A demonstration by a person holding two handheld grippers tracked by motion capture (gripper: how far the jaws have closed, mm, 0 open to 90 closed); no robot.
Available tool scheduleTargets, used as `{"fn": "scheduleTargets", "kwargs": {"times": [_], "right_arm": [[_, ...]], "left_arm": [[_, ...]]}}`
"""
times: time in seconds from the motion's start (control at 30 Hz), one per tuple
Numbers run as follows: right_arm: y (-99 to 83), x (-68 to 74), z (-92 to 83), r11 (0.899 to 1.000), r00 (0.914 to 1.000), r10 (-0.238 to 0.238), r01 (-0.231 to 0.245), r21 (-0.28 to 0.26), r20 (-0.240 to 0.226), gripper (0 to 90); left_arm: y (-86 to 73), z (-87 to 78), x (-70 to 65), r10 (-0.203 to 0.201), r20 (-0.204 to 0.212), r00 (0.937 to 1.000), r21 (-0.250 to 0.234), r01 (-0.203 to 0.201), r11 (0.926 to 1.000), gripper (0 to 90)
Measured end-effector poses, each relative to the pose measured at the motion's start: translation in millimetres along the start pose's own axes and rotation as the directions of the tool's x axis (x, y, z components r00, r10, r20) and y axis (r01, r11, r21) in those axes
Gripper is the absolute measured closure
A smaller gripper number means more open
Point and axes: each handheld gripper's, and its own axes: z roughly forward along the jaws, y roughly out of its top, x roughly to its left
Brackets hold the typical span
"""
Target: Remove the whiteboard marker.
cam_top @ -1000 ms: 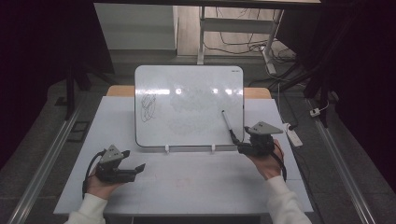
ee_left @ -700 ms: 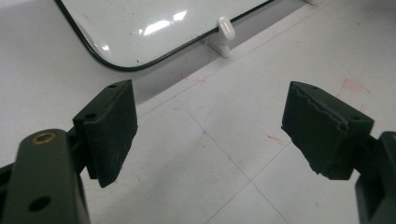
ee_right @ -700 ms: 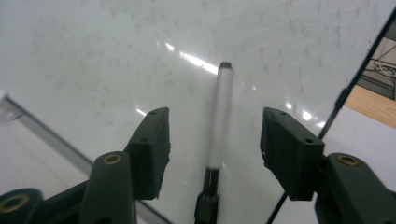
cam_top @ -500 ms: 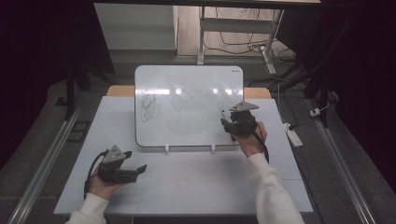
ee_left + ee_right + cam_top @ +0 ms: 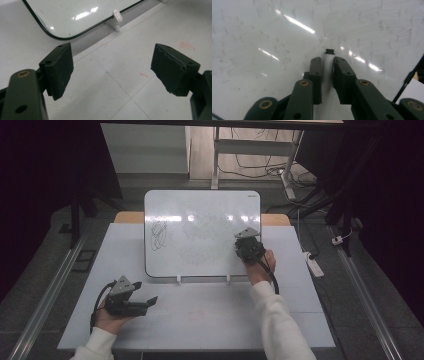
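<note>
whiteboard (image 5: 200, 232) on table (image 5: 200, 320) | marker (image 5: 327, 65) on whiteboard's right part | scribble (image 5: 159, 229) at left

White power strip (image 5: 314, 265) on floor right of table (image 5: 200, 315) — cables (image 5: 260, 167) behind, metal rail (image 5: 45, 295) left.

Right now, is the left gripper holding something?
No, the left gripper has its jaws wide apart with just bare table between them.
</note>
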Motion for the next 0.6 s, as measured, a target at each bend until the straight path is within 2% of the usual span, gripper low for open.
{"fn": "scheduleTargets", "kwargs": {"times": [0.17,0.23,0.6], "right_arm": [[-0.3,3.6,0.4,1.0,0.9995,-0.004,0.004,0.004,0.031,79.1],[-1.0,2.9,0.4,1.0,0.9998,0.012,-0.012,0.001,0.017,80.7],[-5.3,6.7,-2.8,0.999,0.9995,-0.016,0.017,-0.028,0.026,81.0]], "left_arm": [[0.3,0.4,-1.1,0.006,-0.001,1.0,0.0,-0.006,1.0,19.2],[0.4,0.6,-1.3,0.007,-0.002,1.0,0.001,-0.007,1.0,19.1],[0.2,0.3,-1.1,0.007,-0.003,1.0,-0.001,-0.007,1.0,19.2]]}}
